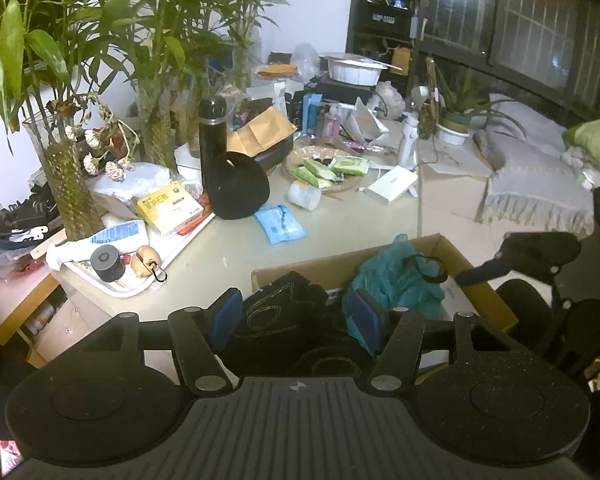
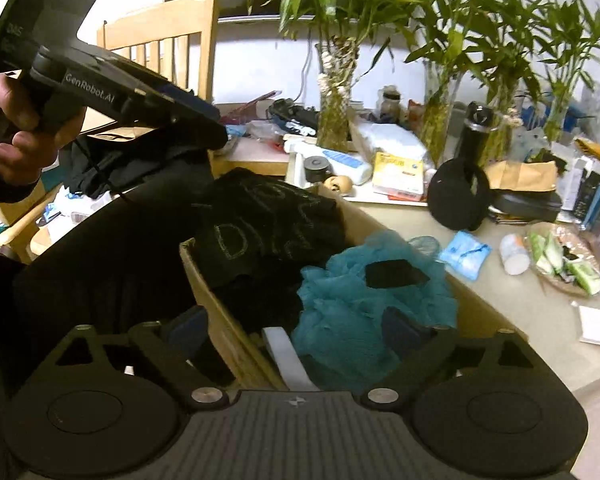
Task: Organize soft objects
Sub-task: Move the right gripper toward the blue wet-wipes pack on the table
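A cardboard box [image 1: 452, 246] [image 2: 220, 312] sits at the table's near edge. It holds a black cloth with stitched patterns [image 1: 296, 312] [image 2: 268, 228] and a teal mesh puff [image 1: 400, 280] [image 2: 352, 304]. My left gripper [image 1: 296, 316] is open above the box, with the black cloth between its blue pads [image 1: 226, 316]. My right gripper [image 2: 296, 328] is open over the box's near corner, one pad outside the wall, the other on the teal puff. The left gripper also shows from outside in the right wrist view [image 2: 204, 120]. A black cap [image 1: 238, 184] [image 2: 458, 196] lies on the table.
The beige table [image 1: 340, 232] is cluttered: glass vases of bamboo [image 1: 68, 188], a black bottle [image 1: 212, 136], a white tray with small items [image 1: 116, 272], a blue packet [image 1: 280, 224], a basket of green packets [image 1: 328, 168], a white jar [image 1: 304, 196]. A wooden chair [image 2: 160, 36] stands behind.
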